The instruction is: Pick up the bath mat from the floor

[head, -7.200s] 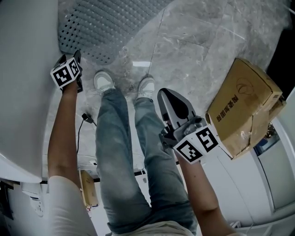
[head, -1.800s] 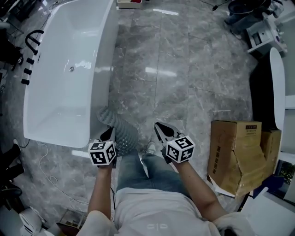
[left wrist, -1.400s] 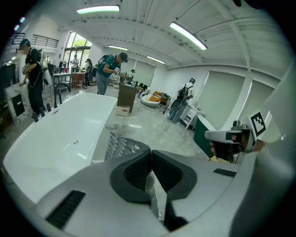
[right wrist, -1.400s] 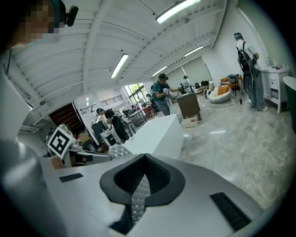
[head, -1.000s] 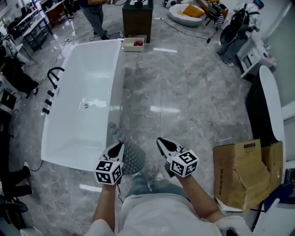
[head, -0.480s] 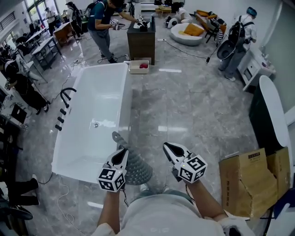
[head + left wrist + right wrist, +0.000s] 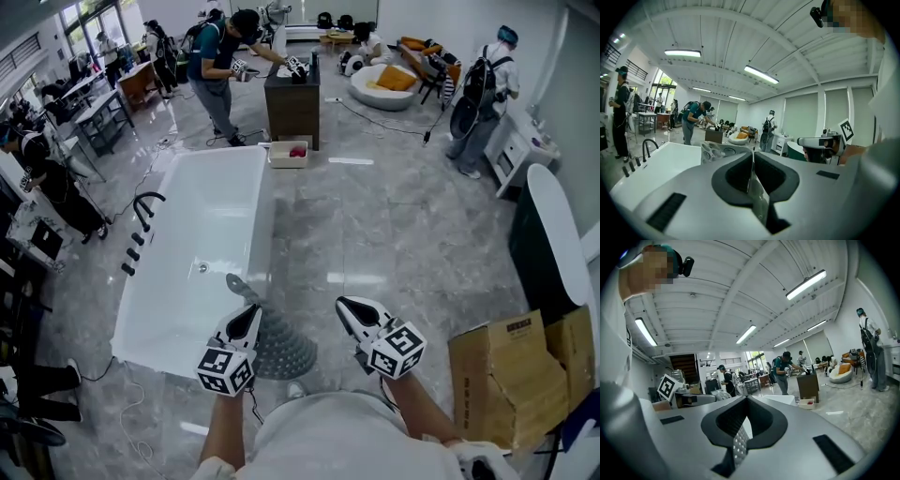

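Note:
The grey perforated bath mat [image 7: 281,342] hangs off the floor from my left gripper [image 7: 251,309], which is shut on its upper edge. In the left gripper view the mat's cupped underside [image 7: 714,151] sticks up just left of the closed jaws of the left gripper [image 7: 752,157]. My right gripper [image 7: 343,303] is level with the left one, a little to its right, jaws together, with nothing hanging from it. In the right gripper view a thin dotted grey strip [image 7: 738,446] shows low in the slit of the right gripper [image 7: 746,400]; I cannot tell whether it is pinched.
A white bathtub [image 7: 267,206] stands close at front left, with black taps [image 7: 141,211] on its far side. A torn cardboard box [image 7: 511,375] lies at right. A dark cabinet [image 7: 292,103] and several people are farther off on the grey marble floor [image 7: 394,234].
The mat, on the floor seven seconds ago, now hangs from the left gripper. Over the last second the view has tilted up and both grippers have held steady with the mat.

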Motion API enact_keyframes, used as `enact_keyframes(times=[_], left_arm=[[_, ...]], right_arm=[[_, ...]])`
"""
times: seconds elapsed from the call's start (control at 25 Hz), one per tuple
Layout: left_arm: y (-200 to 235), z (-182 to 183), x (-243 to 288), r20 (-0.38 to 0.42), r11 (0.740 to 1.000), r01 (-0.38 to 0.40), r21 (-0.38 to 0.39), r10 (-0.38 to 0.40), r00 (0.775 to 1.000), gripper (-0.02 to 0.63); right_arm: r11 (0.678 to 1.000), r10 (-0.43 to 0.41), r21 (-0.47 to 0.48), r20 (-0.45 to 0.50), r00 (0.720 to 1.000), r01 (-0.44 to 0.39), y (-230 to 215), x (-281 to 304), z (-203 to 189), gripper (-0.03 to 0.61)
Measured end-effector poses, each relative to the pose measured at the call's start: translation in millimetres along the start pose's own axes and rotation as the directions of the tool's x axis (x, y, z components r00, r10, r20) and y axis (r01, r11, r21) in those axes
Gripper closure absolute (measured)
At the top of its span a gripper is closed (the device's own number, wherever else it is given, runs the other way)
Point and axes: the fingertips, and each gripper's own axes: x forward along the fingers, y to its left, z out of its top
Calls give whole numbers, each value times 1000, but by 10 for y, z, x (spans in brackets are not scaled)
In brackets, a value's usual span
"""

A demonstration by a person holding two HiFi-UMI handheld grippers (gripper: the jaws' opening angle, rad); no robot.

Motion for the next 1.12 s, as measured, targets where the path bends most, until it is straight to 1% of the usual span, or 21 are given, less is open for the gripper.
enact_keyframes(times=[0.2,0.52,0.88,1.12], left_arm=[[-111,41,-73,35,1000,18,-4,-18,999,584],[-177,87,-80,80,999,19,-25,-17,997,584],[-186,75,-107,85,998,13,-54,-8,996,584],[-171,-10,-84,76,999,11,-53,-7,997,584]], right_arm=[[1000,6,-13,12,1000,-6,28,-87,56,552],[999,13,-31,31,999,-12,-40,-146,116,552],[1000,-4,-16,22,1000,4,-80,-192,97,552],[1000,-14,-15,20,1000,14,-118,-169,26,552]])
